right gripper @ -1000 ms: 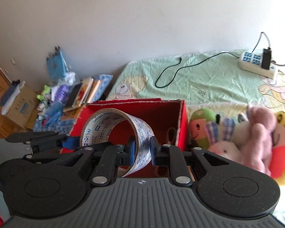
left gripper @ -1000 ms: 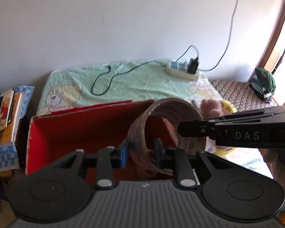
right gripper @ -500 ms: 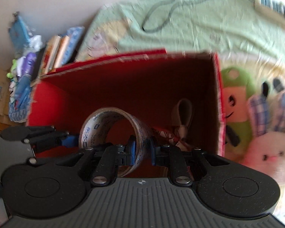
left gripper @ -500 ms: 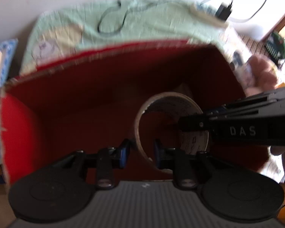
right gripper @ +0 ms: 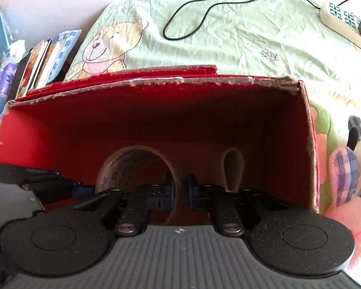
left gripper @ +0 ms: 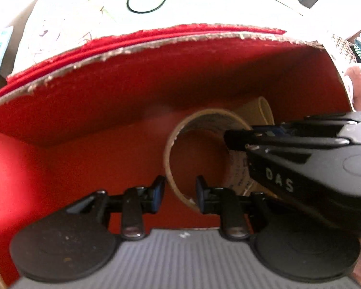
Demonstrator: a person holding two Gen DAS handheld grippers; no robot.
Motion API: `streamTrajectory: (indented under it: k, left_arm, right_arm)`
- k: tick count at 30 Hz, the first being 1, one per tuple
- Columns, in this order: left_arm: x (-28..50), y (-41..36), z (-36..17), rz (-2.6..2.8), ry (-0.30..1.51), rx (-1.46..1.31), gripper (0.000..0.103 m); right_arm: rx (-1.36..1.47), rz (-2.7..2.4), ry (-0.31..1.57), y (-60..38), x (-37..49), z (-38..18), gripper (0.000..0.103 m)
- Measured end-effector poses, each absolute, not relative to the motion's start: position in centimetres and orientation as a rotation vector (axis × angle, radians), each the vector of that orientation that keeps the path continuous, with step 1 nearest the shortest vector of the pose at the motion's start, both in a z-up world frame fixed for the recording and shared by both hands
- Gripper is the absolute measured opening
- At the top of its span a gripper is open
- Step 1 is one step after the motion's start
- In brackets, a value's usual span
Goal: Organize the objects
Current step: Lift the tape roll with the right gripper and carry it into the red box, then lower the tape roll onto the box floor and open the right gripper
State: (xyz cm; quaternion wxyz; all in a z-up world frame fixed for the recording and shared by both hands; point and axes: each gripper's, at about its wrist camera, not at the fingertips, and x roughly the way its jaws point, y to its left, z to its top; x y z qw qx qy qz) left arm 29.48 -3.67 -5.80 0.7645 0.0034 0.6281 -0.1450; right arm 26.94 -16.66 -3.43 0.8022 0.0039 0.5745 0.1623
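A large thin tape roll [left gripper: 170, 149] stands on edge inside the red cardboard box [left gripper: 84, 91]. In the right wrist view the tape roll [right gripper: 132, 151] shows as a printed ring low in the box [right gripper: 156, 110]. My right gripper [right gripper: 180, 191] is shut on the ring's right wall. It reaches in from the right in the left wrist view [left gripper: 228, 139]. My left gripper [left gripper: 180, 192] is open, its fingers straddling the ring's lower left wall with gaps on both sides. It appears at the left [right gripper: 79, 187], beside the ring.
A second tan tape loop [right gripper: 232, 166] stands at the box's back right. Plush toys [right gripper: 349, 168] lie right of the box on the green sheet [right gripper: 228, 36]. A black cable [right gripper: 192, 16] and power strip [right gripper: 341, 21] lie behind. Books [right gripper: 41, 62] are stacked at left.
Both grippers have gone down with the tape roll, from above the box rim to deep inside the box. The cameras now tilt downward. Finger spacing looks unchanged.
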Motion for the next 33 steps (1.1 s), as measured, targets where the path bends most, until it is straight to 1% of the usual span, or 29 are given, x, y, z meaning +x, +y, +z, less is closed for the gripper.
streamTrajectory:
  k: [2, 3, 4, 5, 7, 9, 12, 13, 20, 24, 33]
  left_arm:
    - [29.2, -3.5, -5.6, -0.308, 1.349, 0.006, 0.033]
    - [29.2, -3.4, -5.4, -0.299, 1.339, 0.004, 0.041]
    - [29.2, -3.2, -5.4, -0.288, 1.333, 0.000, 0.045]
    - [29.2, -3.1, -5.3, -0.274, 1.326, -0.002, 0.047]
    - [29.1, -2.9, -5.2, -0.268, 1.324, -0.015, 0.056]
    - [29.0, -2.8, -5.0, -0.260, 1.313, -0.016, 0.061]
    - [28.8, -3.0, -4.7, -0.239, 1.290, 0.010, 0.063]
    - [28.8, -3.1, -4.7, -0.234, 1.287, 0.019, 0.065]
    - [28.9, -3.5, -4.6, -0.188, 1.281, 0.074, 0.067]
    - [28.8, -3.9, -4.6, -0.166, 1.278, 0.114, 0.072]
    - [28.5, -4.0, -4.2, -0.134, 1.264, 0.137, 0.076]
  right_arm:
    - [0.011, 0.337, 1.215, -16.8, 26.9, -3.6, 0.011]
    - [0.011, 0.330, 1.205, -16.8, 27.0, -3.5, 0.011]
    - [0.014, 0.326, 1.195, -16.9, 27.0, -3.5, 0.011]
    - [0.018, 0.322, 1.185, -17.0, 27.1, -3.5, 0.011]
    - [0.012, 0.306, 1.160, -16.9, 26.9, -3.5, 0.011]
    - [0.010, 0.290, 1.129, -16.9, 26.9, -3.5, 0.011]
    - [0.021, 0.274, 1.109, -17.0, 27.0, -3.5, 0.012]
    - [0.026, 0.271, 1.106, -17.0, 27.0, -3.5, 0.013]
    - [0.058, 0.268, 1.094, -17.2, 27.3, -3.4, 0.018]
    - [0.061, 0.264, 1.088, -17.2, 27.4, -3.4, 0.021]
    - [0.069, 0.262, 1.077, -17.3, 27.2, -3.4, 0.023]
